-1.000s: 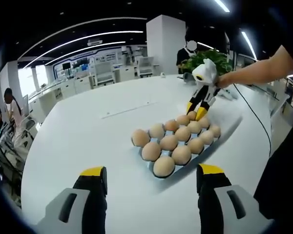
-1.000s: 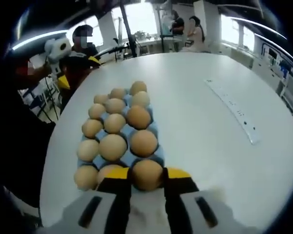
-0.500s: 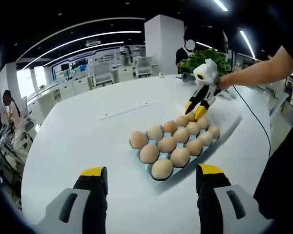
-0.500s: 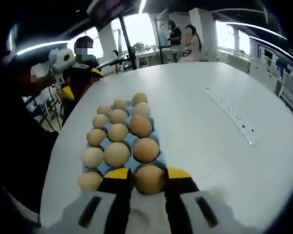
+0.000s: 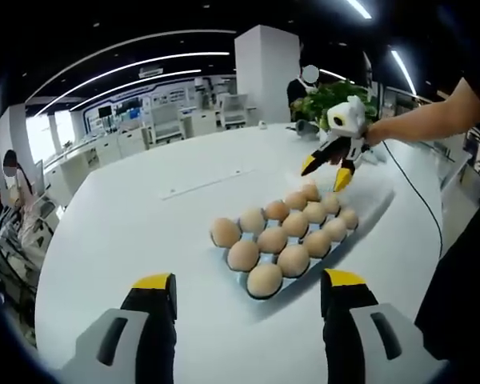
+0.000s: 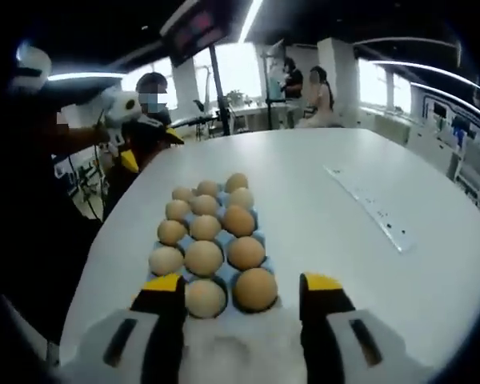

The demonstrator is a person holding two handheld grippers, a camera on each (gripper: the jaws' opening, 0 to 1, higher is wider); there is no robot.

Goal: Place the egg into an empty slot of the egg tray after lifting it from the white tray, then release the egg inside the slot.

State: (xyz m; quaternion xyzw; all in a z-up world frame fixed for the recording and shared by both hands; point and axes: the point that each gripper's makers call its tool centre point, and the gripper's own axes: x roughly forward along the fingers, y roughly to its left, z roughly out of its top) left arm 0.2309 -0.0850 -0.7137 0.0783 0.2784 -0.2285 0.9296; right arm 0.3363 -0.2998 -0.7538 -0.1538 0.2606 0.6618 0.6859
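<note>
Right gripper view: right tool [image 6: 242, 300] spread wide, empty, above placed egg [image 6: 255, 289] in egg tray [image 6: 224, 274]; left tool [image 5: 244, 292] wide, empty. Risk: clipping eggs while withdrawing.

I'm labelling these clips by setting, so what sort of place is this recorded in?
Probably an open-plan office or lab. A large white table carries a blue egg tray full of eggs, rows of desks and long ceiling light strips stretch behind, and other people stand in the background.
</note>
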